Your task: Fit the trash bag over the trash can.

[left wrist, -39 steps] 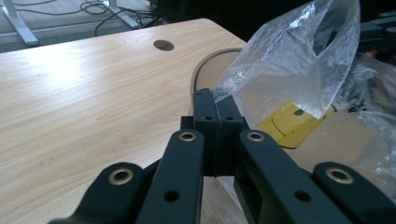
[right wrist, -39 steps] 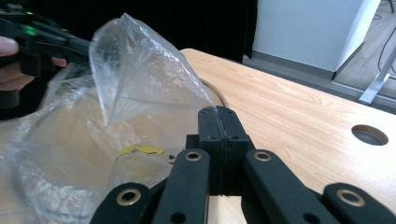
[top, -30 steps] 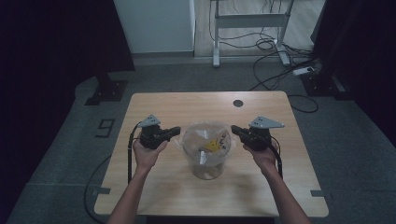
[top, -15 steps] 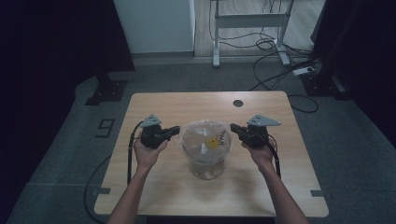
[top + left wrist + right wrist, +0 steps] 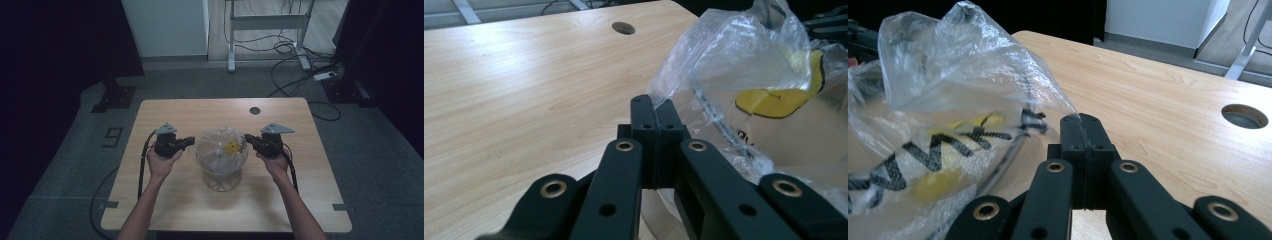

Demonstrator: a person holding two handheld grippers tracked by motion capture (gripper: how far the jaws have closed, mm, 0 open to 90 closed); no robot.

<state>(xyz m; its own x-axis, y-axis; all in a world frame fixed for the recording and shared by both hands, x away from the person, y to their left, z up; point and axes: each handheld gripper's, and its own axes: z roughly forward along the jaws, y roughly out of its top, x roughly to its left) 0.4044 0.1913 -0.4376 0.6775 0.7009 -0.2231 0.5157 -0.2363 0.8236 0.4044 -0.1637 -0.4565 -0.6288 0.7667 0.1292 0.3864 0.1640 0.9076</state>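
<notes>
Both the left gripper (image 5: 188, 142) and the right gripper (image 5: 248, 138) are clenched on opposite edges of the crinkly clear plastic bag (image 5: 220, 149) over the pale wooden table (image 5: 165, 200). Pulling unevenly could slip the thin film from the fingers or tear it. That might tip the clear container (image 5: 222, 177) beneath.

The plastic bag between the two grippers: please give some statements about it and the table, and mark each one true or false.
1. The left gripper is shut on the plastic bag's edge. True.
2. The right gripper hangs open, away from the bag. False: it is shut on the bag's film.
3. The bag is clear with a yellow patch. True.
4. The table is black metal. False: it is light wood.
5. The table has a round hole. True.
</notes>
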